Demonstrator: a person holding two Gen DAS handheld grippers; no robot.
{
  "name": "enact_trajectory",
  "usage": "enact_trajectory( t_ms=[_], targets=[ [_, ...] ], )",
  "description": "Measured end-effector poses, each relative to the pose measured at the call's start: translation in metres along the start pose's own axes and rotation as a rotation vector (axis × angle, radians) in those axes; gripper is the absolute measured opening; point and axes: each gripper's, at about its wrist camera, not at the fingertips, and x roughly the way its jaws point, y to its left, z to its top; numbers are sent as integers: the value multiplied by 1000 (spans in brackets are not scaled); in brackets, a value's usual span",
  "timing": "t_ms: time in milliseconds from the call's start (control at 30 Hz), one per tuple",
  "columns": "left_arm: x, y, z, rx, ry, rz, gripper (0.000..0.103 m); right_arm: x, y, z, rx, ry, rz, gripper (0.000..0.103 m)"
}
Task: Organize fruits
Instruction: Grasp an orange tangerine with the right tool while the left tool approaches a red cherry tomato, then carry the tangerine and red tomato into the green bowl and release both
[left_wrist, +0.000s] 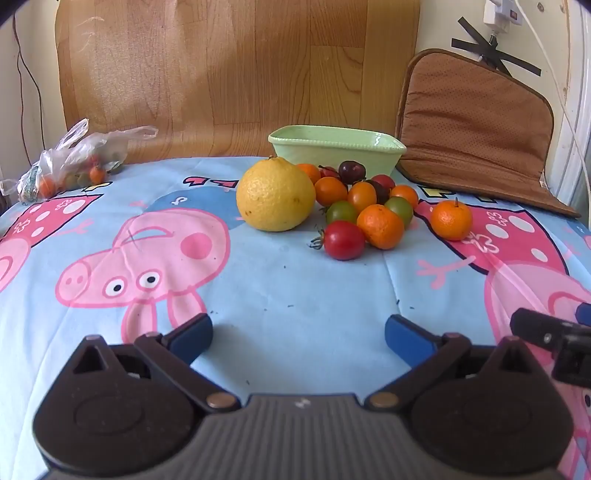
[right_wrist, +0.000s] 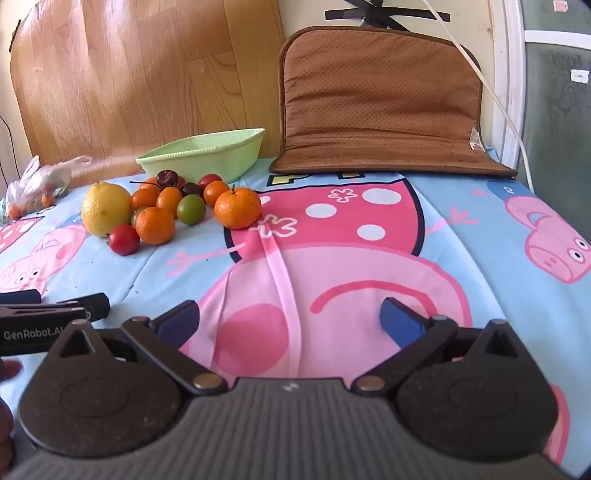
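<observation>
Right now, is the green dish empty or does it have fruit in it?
Cannot tell fully: the green dish sits upright with no fruit showing above its rim, but its floor is hidden.

One large yellow citrus, two mandarins (one apart, one in the cluster), two dark cherries, one green dish, one plastic bag, one brown cushion.
</observation>
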Motion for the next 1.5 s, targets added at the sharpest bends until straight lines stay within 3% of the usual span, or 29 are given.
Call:
enact_trajectory(
  t_ms=[167,333,400,467,533,733,933,1100,1267,1433,1500],
  targets=[
    [-9,11,-6,4,-32,-36,103,-2,-9,1,56,-19,53,103],
    [-24,51,-6,-103,-190,-34,103,-5,-7,-1,57,-23,52,103],
    [-21,69,-2,-161,-183,-54,103,-7,-6,-1,49,-34,76,103],
    [-13,81,-1,-226,-139,-98,96,-8,-1,2,15,-52,119,96],
    [-8,88,-2,-265,-123,-145,94,-7,7,7,-52,-60,139,79],
    [-9,87,-5,-242,-134,-197,85,13,44,31,-238,-65,232,40],
    [-11,89,-5,-246,-146,-261,75,43,60,59,-201,-39,329,39],
    [-12,83,-3,-205,-144,-287,69,78,66,68,-111,70,387,41],
    [-6,79,9,-175,-115,-391,68,63,40,63,-32,77,424,38],
    [14,47,41,-100,-64,-422,68,25,18,49,-214,-21,375,38],
    [33,34,49,-77,-6,-396,58,21,16,41,-283,-21,359,38]
  ],
)
